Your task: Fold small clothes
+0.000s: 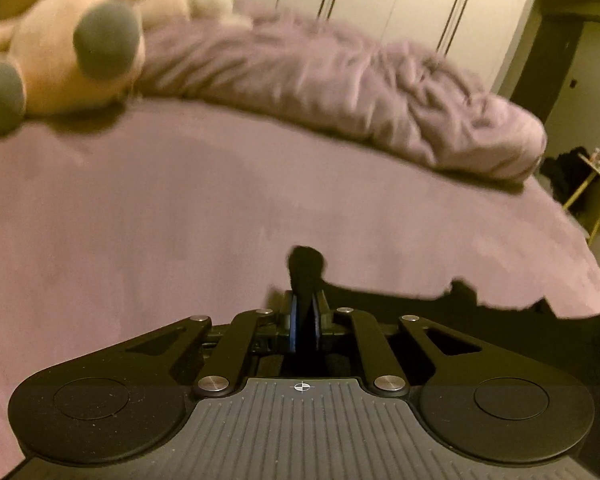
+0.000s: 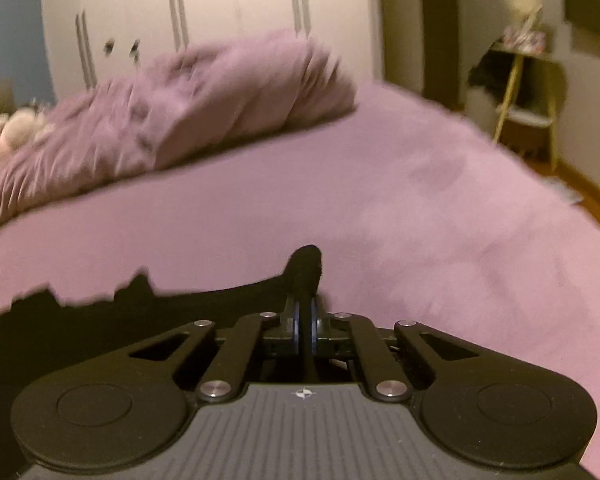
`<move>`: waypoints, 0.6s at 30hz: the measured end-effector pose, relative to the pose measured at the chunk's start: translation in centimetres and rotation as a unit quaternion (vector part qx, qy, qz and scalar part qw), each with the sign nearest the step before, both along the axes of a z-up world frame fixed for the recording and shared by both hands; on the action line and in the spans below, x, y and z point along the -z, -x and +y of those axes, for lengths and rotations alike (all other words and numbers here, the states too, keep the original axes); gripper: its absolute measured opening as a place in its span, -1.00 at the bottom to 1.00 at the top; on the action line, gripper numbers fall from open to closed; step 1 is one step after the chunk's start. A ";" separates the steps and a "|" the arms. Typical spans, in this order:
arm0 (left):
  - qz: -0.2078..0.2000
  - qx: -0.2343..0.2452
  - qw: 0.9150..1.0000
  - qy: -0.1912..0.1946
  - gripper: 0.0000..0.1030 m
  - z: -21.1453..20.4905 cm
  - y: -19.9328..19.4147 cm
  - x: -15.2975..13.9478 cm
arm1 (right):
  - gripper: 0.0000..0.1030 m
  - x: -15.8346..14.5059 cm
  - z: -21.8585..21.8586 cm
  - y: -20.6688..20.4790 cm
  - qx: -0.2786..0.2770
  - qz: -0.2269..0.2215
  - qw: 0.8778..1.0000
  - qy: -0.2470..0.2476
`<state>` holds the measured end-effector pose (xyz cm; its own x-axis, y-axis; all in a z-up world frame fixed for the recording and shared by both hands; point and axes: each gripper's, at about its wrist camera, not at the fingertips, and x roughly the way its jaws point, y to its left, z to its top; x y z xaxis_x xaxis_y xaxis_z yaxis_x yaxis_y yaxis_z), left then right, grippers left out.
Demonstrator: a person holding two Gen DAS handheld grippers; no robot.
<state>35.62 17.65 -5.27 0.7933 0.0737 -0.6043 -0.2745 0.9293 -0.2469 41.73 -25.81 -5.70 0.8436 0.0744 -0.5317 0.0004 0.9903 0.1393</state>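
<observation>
A black garment point(image 1: 500, 316) is held above the purple bed sheet point(image 1: 180, 220). My left gripper point(image 1: 305, 312) is shut on one corner of it; a tuft of black cloth sticks up past the fingertips, and the cloth runs off to the right. My right gripper point(image 2: 306, 316) is shut on another corner of the black garment point(image 2: 80, 320), which stretches off to the left over the sheet point(image 2: 420, 220). Most of the garment hangs below the grippers, out of sight.
A rumpled purple duvet point(image 1: 360, 92) lies across the far side of the bed, also in the right wrist view point(image 2: 160, 128). A pink plush toy point(image 1: 72, 48) sits at far left. White wardrobes point(image 2: 220, 12) stand behind. A small yellow-legged shelf point(image 2: 528, 92) stands right of the bed.
</observation>
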 end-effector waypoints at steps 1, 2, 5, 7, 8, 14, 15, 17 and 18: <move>-0.008 -0.001 1.000 -0.003 -0.81 -0.2 -0.1 -0.3 | -0.95 -0.2 -0.2 0.1 0.013 -0.006 1.000 0.002; -0.012 -0.003 1.000 -0.006 -0.81 -0.5 -0.3 -0.5 | -0.95 -0.2 -0.4 0.1 0.022 -0.009 1.000 0.009; 0.002 -0.029 0.998 -0.049 -0.79 -1.4 -1.0 -0.8 | -0.94 0.3 -0.3 -0.2 0.041 -0.003 0.998 0.043; 0.015 -0.044 0.997 -0.062 -0.62 -1.3 -0.9 -1.1 | -0.93 0.9 -0.4 -0.7 0.046 0.021 0.997 0.054; 0.019 -0.038 0.998 -0.048 -0.55 -1.1 -0.6 -1.2 | -0.92 1.1 -0.6 -0.9 0.054 0.038 0.996 0.057; 0.001 0.046 0.999 -0.003 -0.18 -3.8 4.7 -1.9 | -0.88 -0.1 -0.8 4.2 -0.015 0.030 0.998 -0.044; -0.002 0.058 0.998 0.004 -0.16 -4.7 5.5 -1.7 | -0.88 -0.1 -0.4 5.4 -0.038 0.033 0.997 -0.055; 0.004 0.084 0.996 0.018 -0.01 -6.5 6.6 -0.9 | -0.87 0.4 1.0 8.2 -0.099 0.041 0.991 -0.082; 0.009 0.091 0.996 0.020 0.00 -7.2 6.8 -0.4 | -0.86 0.7 1.7 9.3 -0.119 0.043 0.988 -0.084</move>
